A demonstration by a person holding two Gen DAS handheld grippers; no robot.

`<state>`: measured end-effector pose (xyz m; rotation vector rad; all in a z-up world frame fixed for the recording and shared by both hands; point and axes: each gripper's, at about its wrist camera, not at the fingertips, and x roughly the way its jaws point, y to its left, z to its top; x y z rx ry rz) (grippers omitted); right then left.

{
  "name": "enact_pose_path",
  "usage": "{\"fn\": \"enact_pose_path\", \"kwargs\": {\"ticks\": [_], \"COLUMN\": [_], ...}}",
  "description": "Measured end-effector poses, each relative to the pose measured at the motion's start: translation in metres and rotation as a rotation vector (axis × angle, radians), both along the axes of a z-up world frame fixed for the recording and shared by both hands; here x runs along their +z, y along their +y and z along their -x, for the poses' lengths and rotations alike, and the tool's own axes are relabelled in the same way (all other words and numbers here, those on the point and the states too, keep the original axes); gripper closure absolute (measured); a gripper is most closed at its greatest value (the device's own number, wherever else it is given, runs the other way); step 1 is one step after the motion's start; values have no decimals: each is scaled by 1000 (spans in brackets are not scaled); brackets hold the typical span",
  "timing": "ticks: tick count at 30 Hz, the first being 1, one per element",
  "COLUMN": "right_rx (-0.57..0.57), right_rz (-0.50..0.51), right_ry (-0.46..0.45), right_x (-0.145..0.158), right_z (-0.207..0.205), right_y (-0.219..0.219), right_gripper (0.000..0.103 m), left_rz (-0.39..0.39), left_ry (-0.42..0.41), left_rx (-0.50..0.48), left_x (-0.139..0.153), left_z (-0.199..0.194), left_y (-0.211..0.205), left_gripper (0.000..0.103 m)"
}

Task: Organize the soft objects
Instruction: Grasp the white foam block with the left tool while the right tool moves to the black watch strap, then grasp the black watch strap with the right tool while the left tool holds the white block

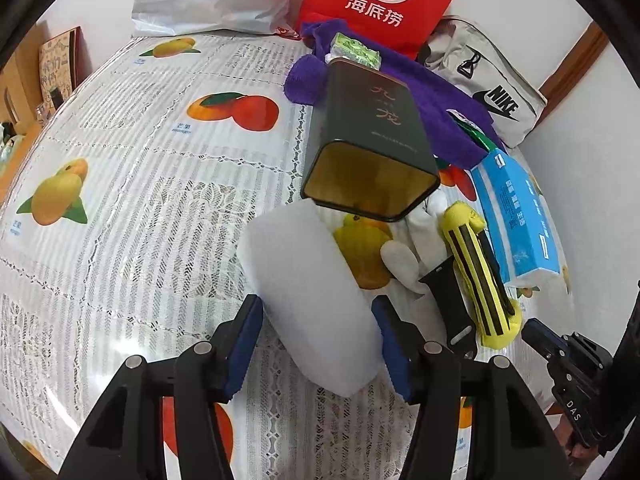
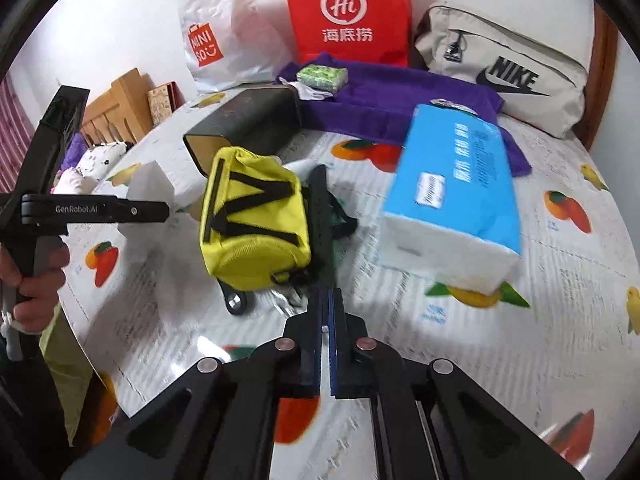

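My left gripper (image 1: 316, 304) is shut on a white foam block (image 1: 308, 264), its blue pads pressing both sides of it just above the fruit-print tablecloth (image 1: 140, 200). A yellow pouch with black stripes (image 2: 252, 220) lies on the cloth, and its black strap (image 2: 322, 220) runs straight into my right gripper (image 2: 326, 294), which is shut on it. From the left wrist view the same pouch (image 1: 480, 276) lies right of the block, beside a white glove (image 1: 416, 248). A blue tissue pack (image 2: 456, 184) sits to the right of the pouch.
A dark open tin (image 1: 368, 136) lies on its side behind the block. Further back a purple towel (image 2: 400, 96) carries a green tissue packet (image 2: 322, 76). A red bag (image 2: 348, 12), a white Miniso bag (image 2: 224, 32) and a Nike bag (image 2: 508, 72) line the wall. The table edge (image 2: 92, 320) curves at left.
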<state>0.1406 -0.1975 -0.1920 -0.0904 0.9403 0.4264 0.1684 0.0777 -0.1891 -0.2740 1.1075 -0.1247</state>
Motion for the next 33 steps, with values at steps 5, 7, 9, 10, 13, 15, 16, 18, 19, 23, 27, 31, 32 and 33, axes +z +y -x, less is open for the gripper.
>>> {"fn": "enact_pose_path", "kwargs": {"ticks": [5, 7, 9, 10, 13, 15, 16, 18, 19, 23, 27, 31, 32, 33], "right_rx": [-12, 3, 17, 20, 34, 40, 52, 61, 59, 49, 27, 9, 2, -6], "right_rz": [-12, -20, -21, -22, -24, -45, -62, -87, -93, -102, -81, -36, -22, -10], "right_ry": [3, 20, 43, 50, 57, 56, 57, 46, 40, 27, 13, 24, 29, 40], "right_x": [-3, -7, -13, -15, -22, -21, -20, -18, -16, -7, 4, 4, 1, -3], "right_z": [-11, -19, -27, -30, -37, -36, -36, -34, -33, -23, -7, 12, 15, 15], "right_y": [-3, 0, 6, 8, 13, 13, 13, 10, 9, 2, -14, -32, -35, -38], "right_gripper": [97, 96, 96, 94, 90, 88, 93, 99, 99, 101, 101, 101, 101, 100], "left_rz": [3, 5, 7, 9, 17, 11, 10, 9, 5, 3, 7, 11, 11, 10], "left_ry": [8, 11, 14, 16, 20, 21, 20, 19, 18, 18, 20, 21, 21, 21], "left_rx": [-8, -13, -17, -20, -23, -31, -33, -35, -36, -38, -31, -27, -26, -25], "left_x": [-1, -1, -2, -3, -4, -4, -4, -5, -5, -5, -4, -4, -4, -4], "left_z": [1, 1, 0, 0, -1, -2, -2, -3, -3, -3, -1, 0, 0, 0], "left_y": [-3, -3, -3, -3, -3, -5, -5, -7, -7, -8, -6, -3, -3, -3], "left_gripper": [48, 48, 47, 47, 47, 46, 46, 45, 44, 44, 44, 44, 44, 44]}}
